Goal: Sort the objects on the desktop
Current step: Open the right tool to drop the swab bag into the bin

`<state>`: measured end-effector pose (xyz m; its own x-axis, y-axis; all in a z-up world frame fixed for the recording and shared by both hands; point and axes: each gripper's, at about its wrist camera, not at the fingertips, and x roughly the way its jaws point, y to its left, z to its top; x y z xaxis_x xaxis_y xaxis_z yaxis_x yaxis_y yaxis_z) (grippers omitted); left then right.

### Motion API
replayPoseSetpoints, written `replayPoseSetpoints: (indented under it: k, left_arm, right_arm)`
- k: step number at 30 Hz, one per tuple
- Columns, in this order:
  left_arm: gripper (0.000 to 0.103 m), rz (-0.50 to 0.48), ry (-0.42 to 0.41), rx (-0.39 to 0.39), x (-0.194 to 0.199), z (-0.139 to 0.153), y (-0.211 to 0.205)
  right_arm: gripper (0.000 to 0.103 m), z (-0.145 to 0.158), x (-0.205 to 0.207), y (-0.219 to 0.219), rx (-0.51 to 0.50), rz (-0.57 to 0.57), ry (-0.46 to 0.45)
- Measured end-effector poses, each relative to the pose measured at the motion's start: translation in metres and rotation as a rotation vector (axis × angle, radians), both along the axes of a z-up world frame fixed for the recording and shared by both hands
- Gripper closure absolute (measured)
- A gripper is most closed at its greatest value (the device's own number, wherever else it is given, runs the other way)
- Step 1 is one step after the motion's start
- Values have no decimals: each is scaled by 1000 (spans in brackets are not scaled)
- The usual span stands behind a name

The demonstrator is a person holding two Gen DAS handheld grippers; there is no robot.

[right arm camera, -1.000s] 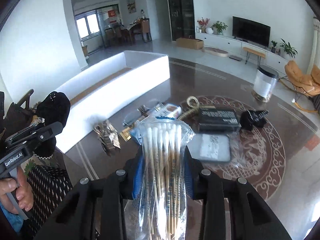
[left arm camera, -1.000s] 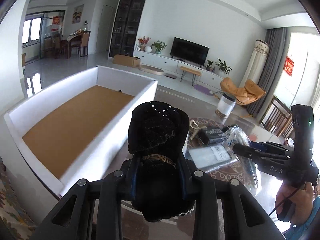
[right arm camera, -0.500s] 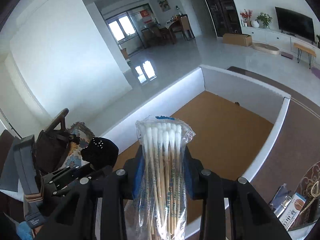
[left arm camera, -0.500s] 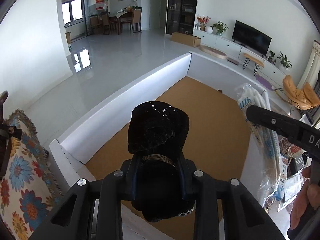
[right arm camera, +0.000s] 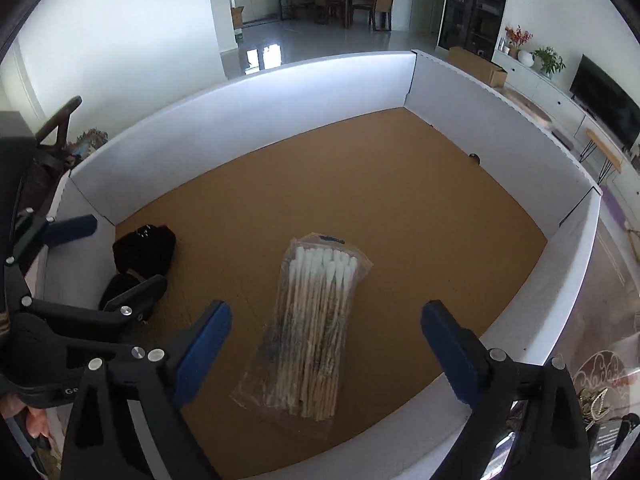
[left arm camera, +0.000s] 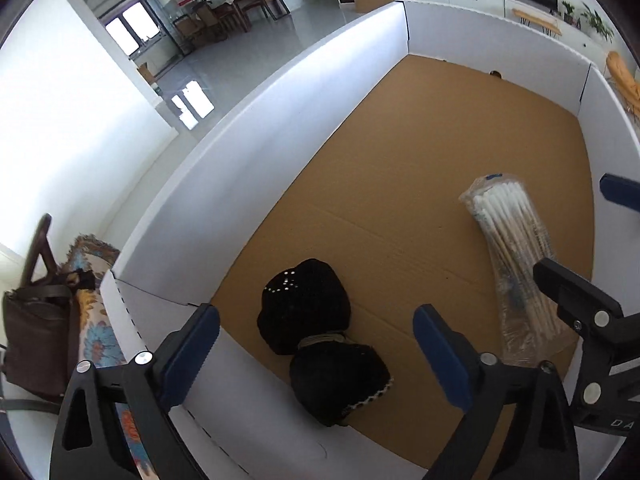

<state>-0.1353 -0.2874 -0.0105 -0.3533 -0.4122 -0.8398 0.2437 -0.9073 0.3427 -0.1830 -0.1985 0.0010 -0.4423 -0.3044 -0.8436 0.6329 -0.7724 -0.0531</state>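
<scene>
A black knitted pouch tied at the middle lies on the brown cardboard floor of a large white-walled box, near its left corner. My left gripper hangs open and empty just above it. A clear bag of cotton swabs lies flat on the box floor. My right gripper is open and empty above it. The swab bag lies right of the pouch in the left wrist view. The pouch lies left of the swabs in the right wrist view.
The box walls rise around both grippers. A dark patterned table with small objects lies past the right wall. A brown bag and a floral cushion sit outside the left wall.
Both grippers have opened and let go. The pouch and the swab bag now lie on the box floor. Both grippers moved further over the box and tilted down.
</scene>
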Motion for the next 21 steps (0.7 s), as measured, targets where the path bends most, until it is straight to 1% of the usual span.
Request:
replayPoseSetpoints:
  k: [1,2,3,4,7,10,11,12,13,15,17,18,19,21]
  left_arm:
    - [3,-9,-7,-55,0,-1,4]
    - [3,-12,-10,-90,1,-2,6]
    - [3,-8,-9,-112,3,-3,7]
    - [3,-4,-5,-119,4,-2,6]
    - [3,9,5,-87,10,0,1]
    - [3,2,30,-85,22,2,3]
    - [3,2,47,-71,26,4,3]
    - [3,9,65,-45,30,6,2]
    - [3,23,93,-25,41,13,3]
    - [3,19,206,0,64,35,15]
    - [3,-30,326,29,89,66,38]
    - [3,-60,380,45,99,79,55]
    - [3,-101,426,70,112,91,73]
    - [2,-204,478,128,131,110,114]
  right_arm:
    - [7,-1,3,-1,20,12,15]
    - [7,-3,5,-1,33,20,26]
    - [8,-3,8,0,42,26,35]
    - [9,-3,10,1,45,34,45]
    - [10,-1,18,9,24,46,46]
    - [10,0,25,15,3,51,61]
    - [10,1,26,17,-17,49,56]
    - [10,6,27,24,-62,38,49]
    - [10,14,27,33,-110,9,55]
    - [9,36,32,60,-237,-45,81]
    - [8,59,46,96,-343,-82,128]
    - [6,72,60,116,-385,-100,162]
    - [1,81,70,138,-417,-119,199]
    - [0,94,94,181,-439,-169,273]
